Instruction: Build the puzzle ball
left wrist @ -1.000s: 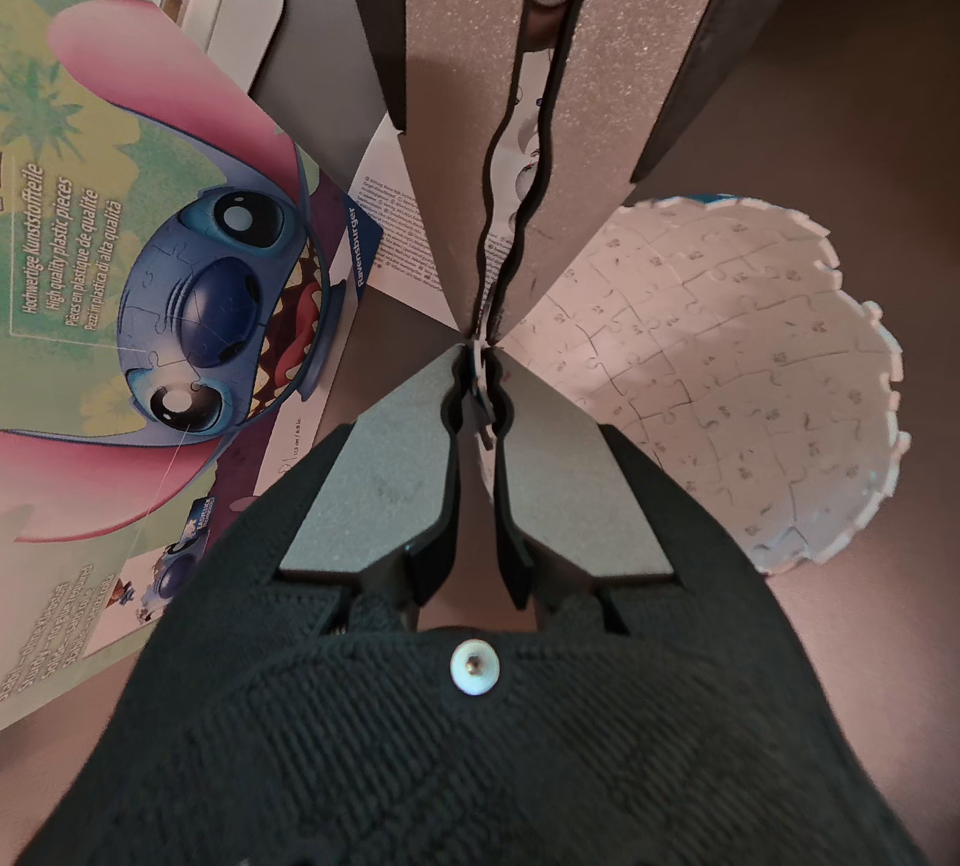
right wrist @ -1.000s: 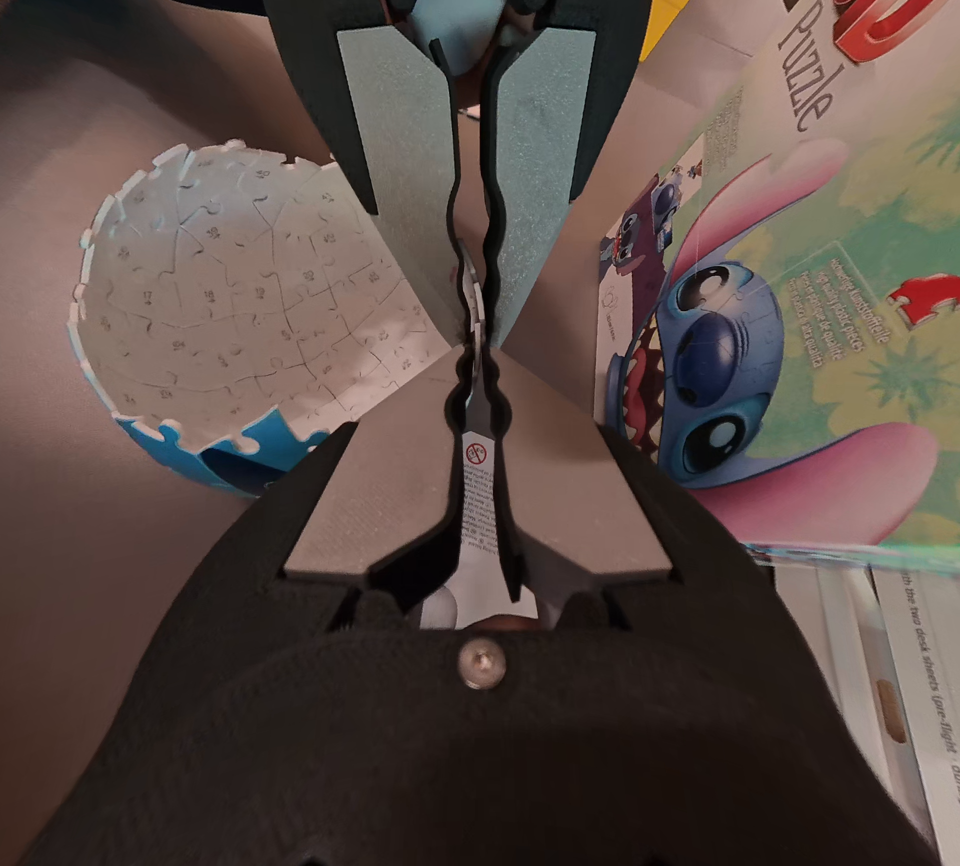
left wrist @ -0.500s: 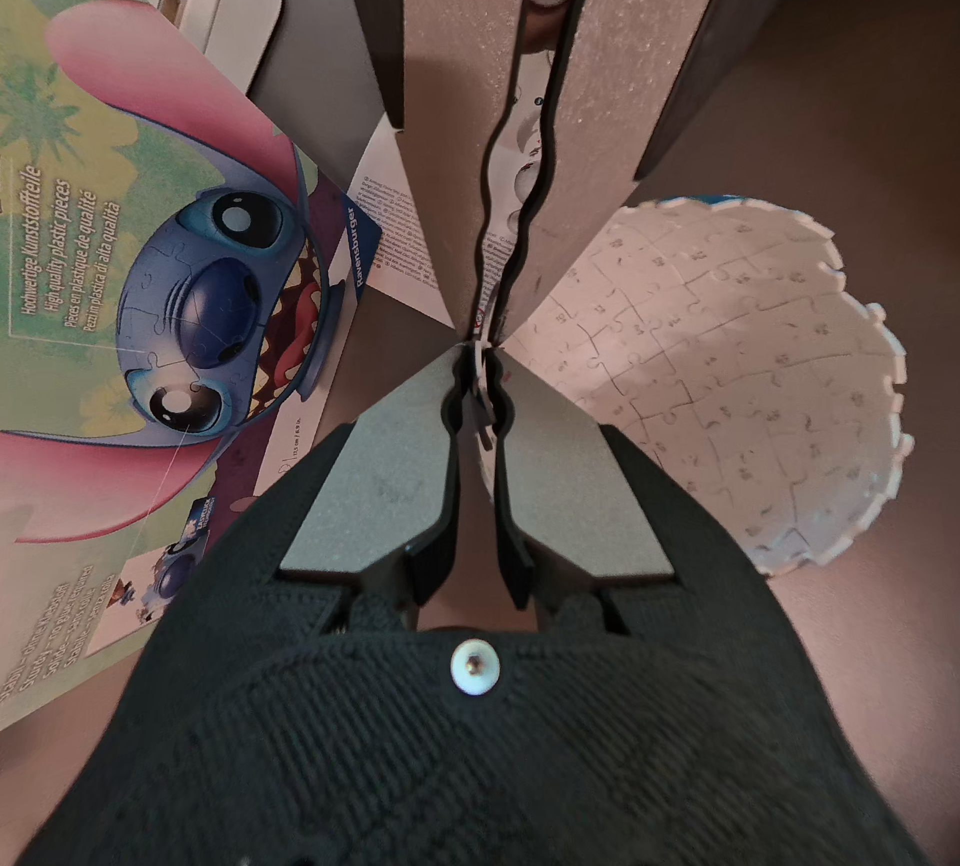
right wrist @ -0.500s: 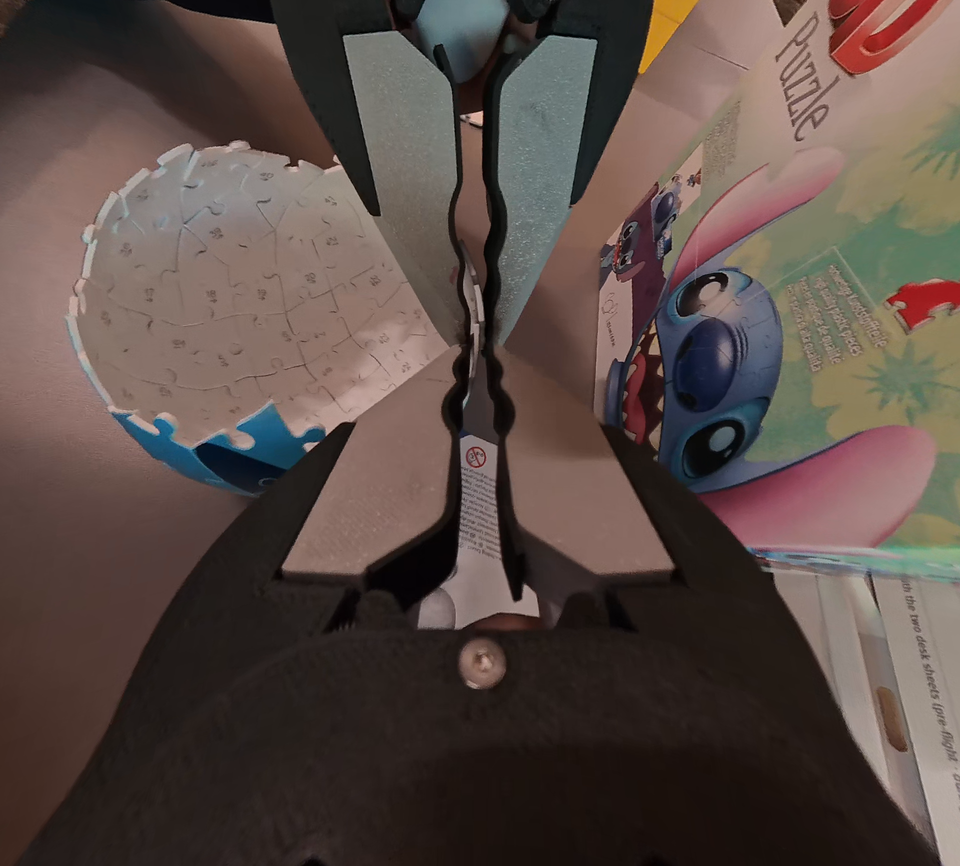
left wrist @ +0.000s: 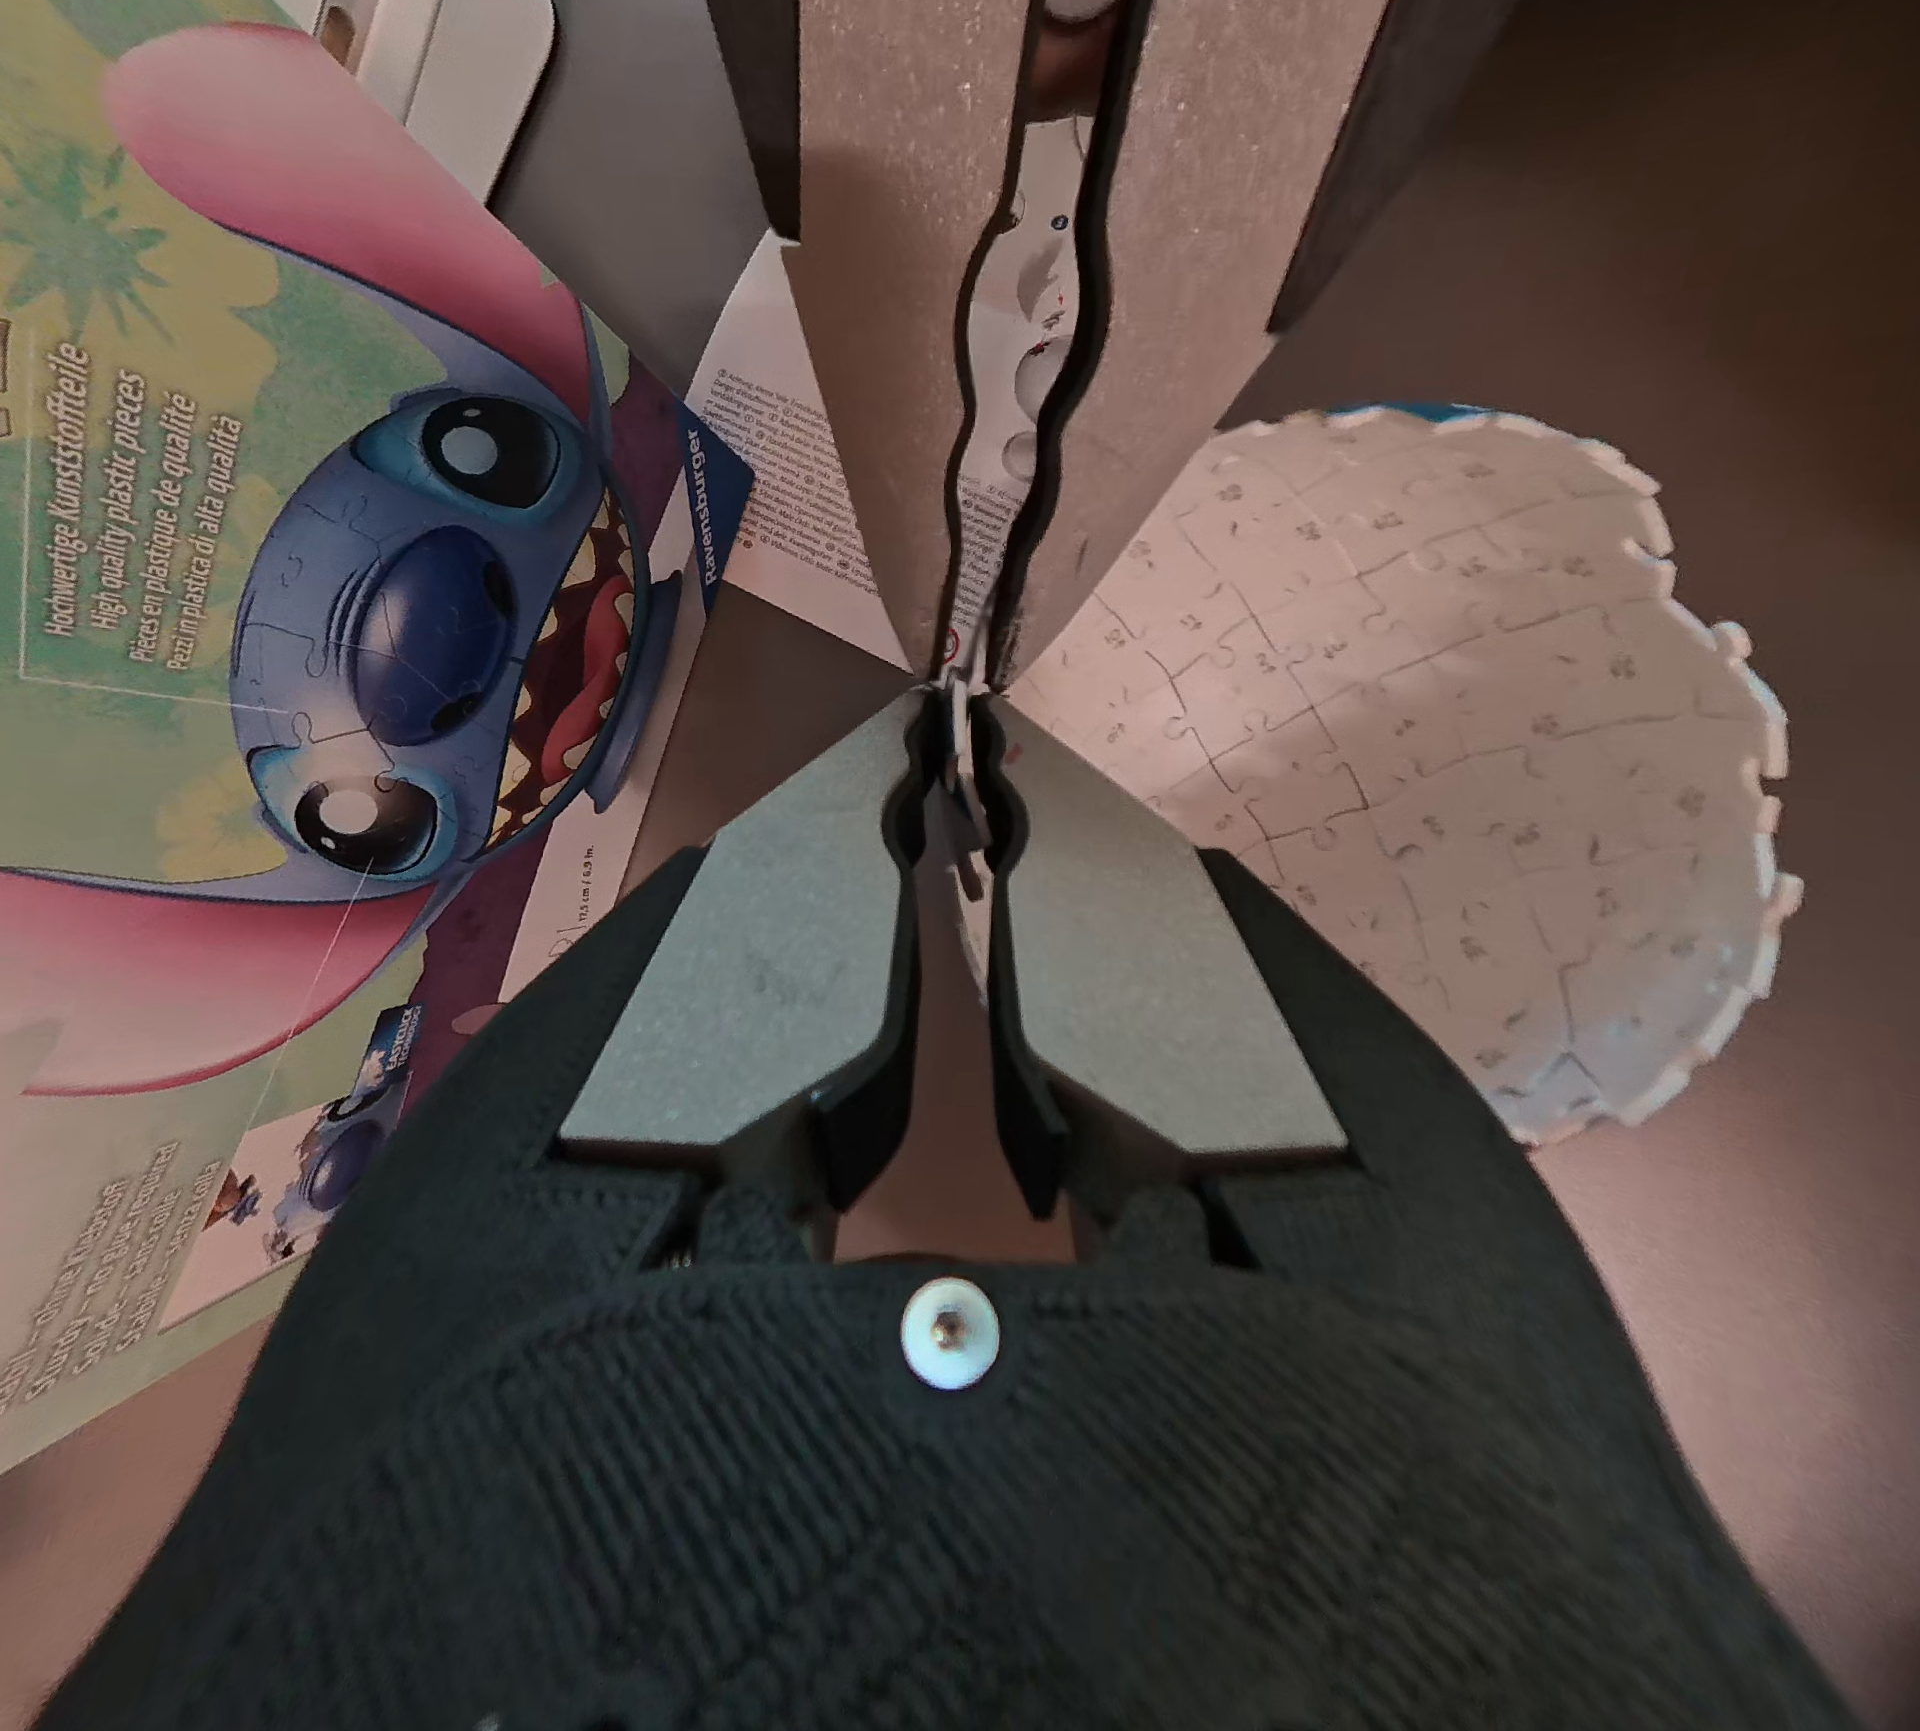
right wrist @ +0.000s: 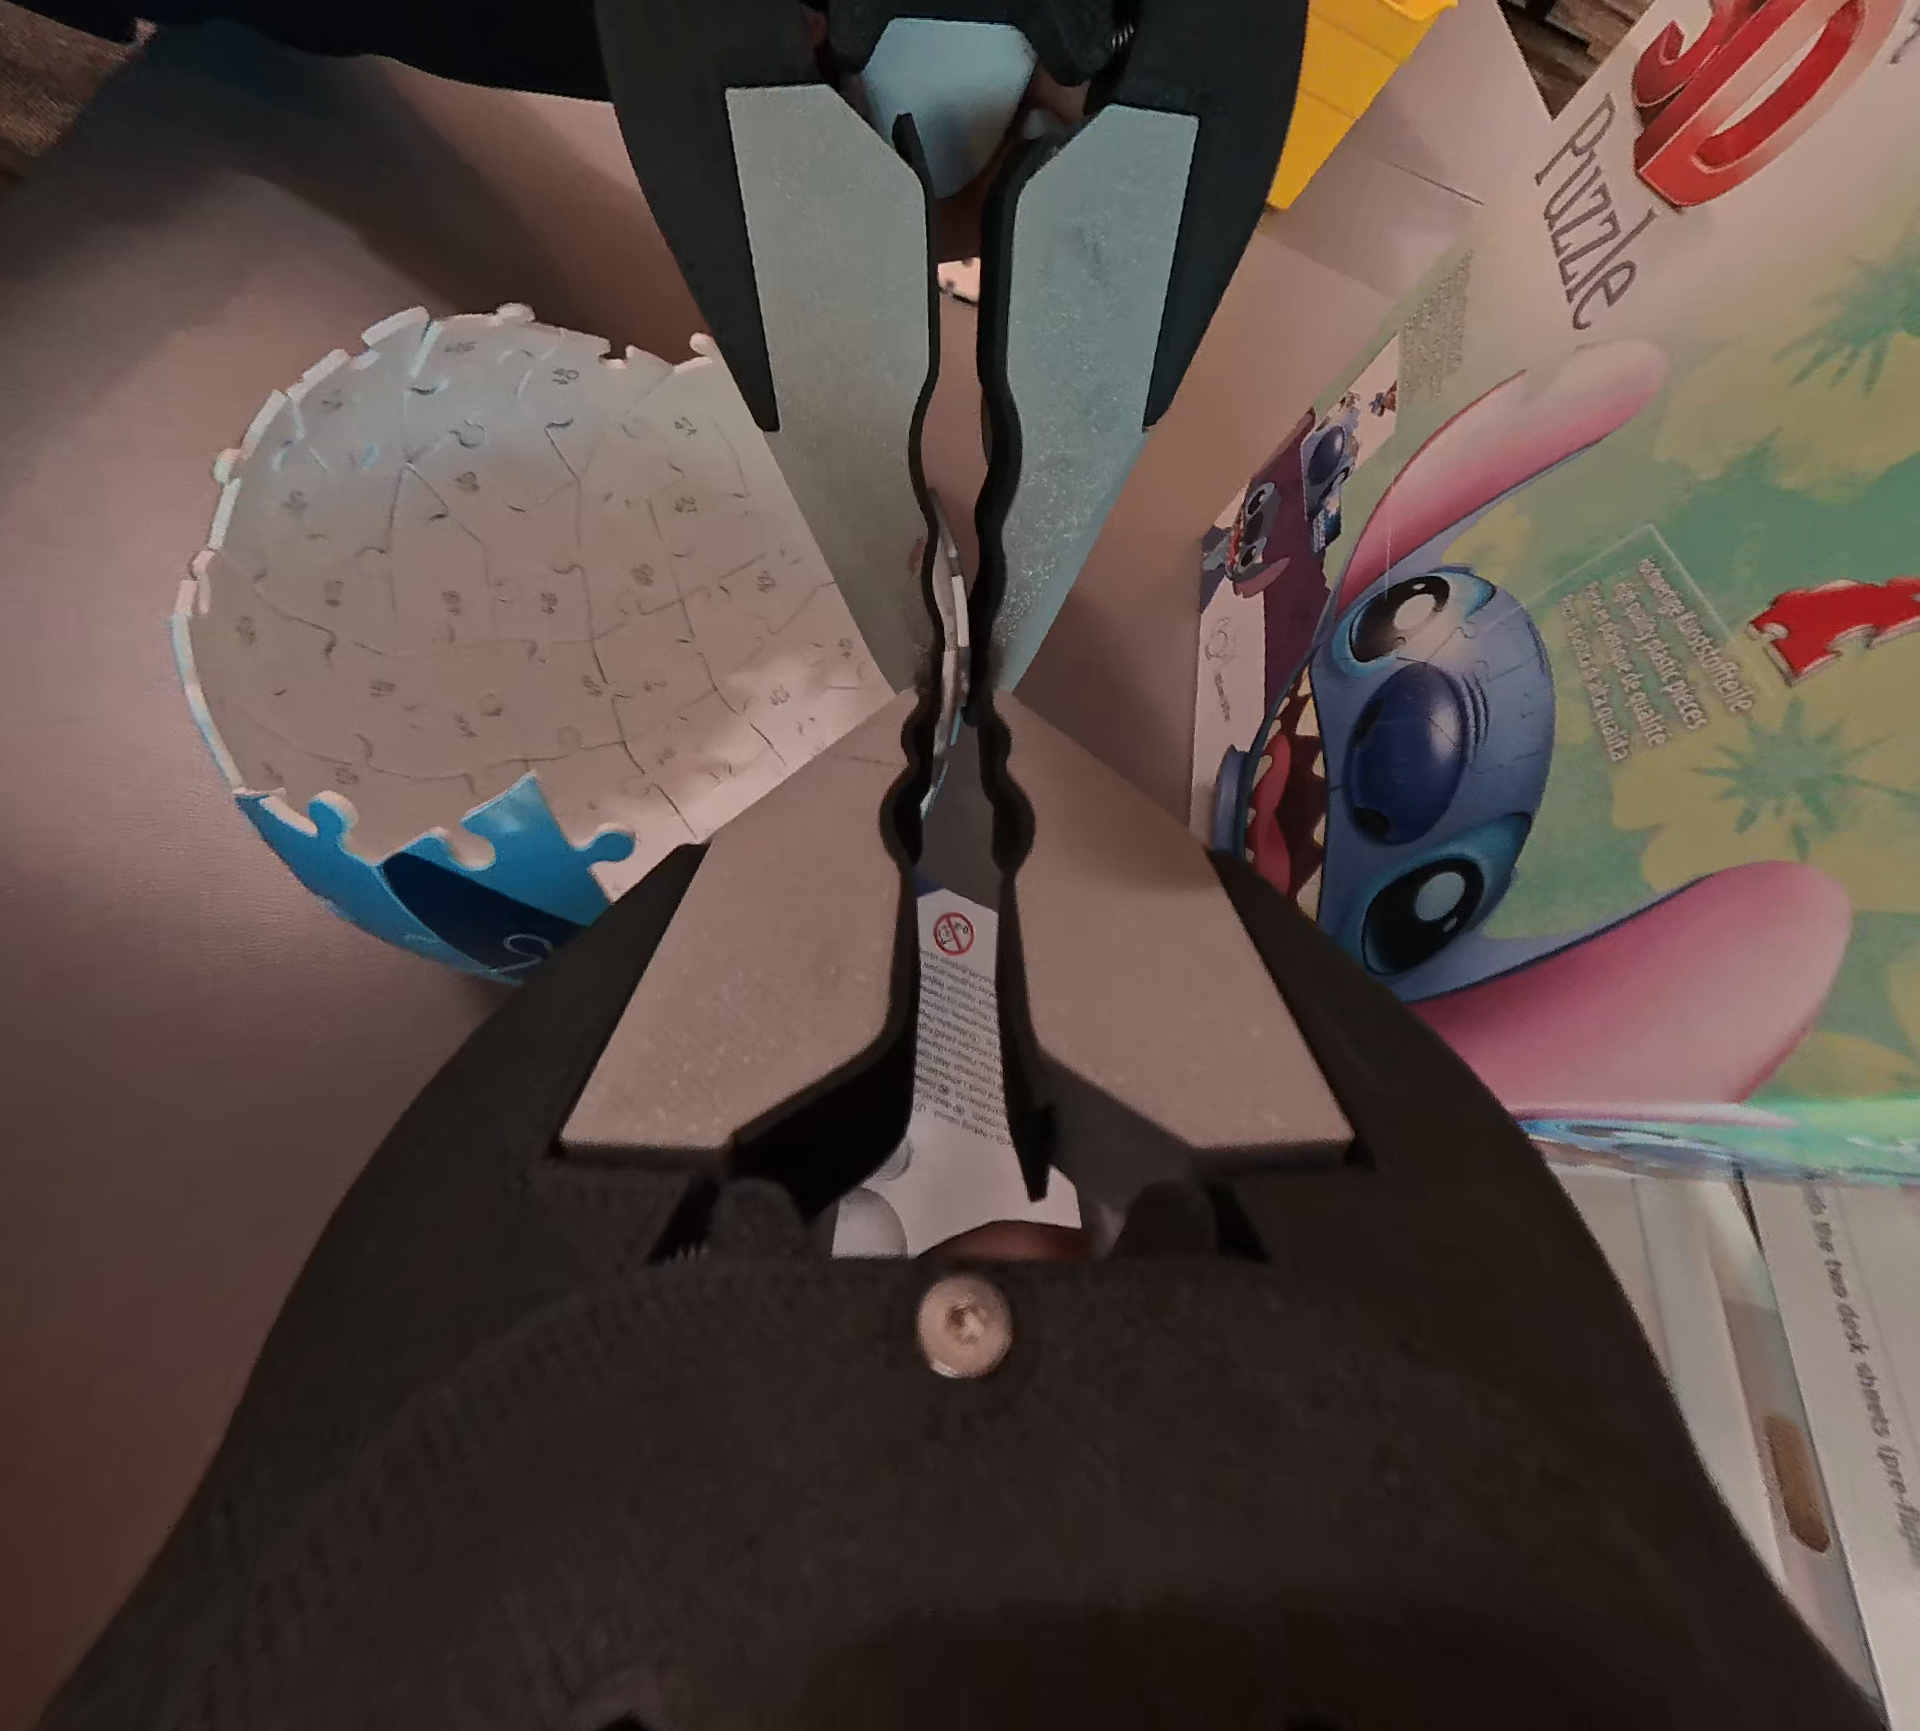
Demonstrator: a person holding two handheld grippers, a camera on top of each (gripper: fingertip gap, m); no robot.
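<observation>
A thin puzzle piece point(left wrist: 958, 782) is pinched tip-to-tip by both nearly-closed grippers (left gripper point(left wrist: 951, 746), right gripper point(right wrist: 951, 746)); it could be twisted loose over the half-built ball point(right wrist: 499, 601).

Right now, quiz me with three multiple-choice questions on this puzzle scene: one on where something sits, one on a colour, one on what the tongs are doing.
1. In the right wrist view, where is the half-built puzzle ball relative to the puzzle box?
A. Left of it
B. On top of it
C. Inside it

2. What colour is the shell's outer face?
A. Red
B. Blue
C. Yellow

3. What state are the left tongs and right tongs in?
A. Both wide open and empty
B. One lying on the table
C. Tip to tip, closed on a puzzle piece

Answers:
1. A, the shell sits on the table at left and the box at right, with the tongs between them.
2. B, blue shows along the shell's lower outside edge, while its inside is white.
3. C, the tips meet head-on with a thin piece pinched edge-on between them.
</observation>
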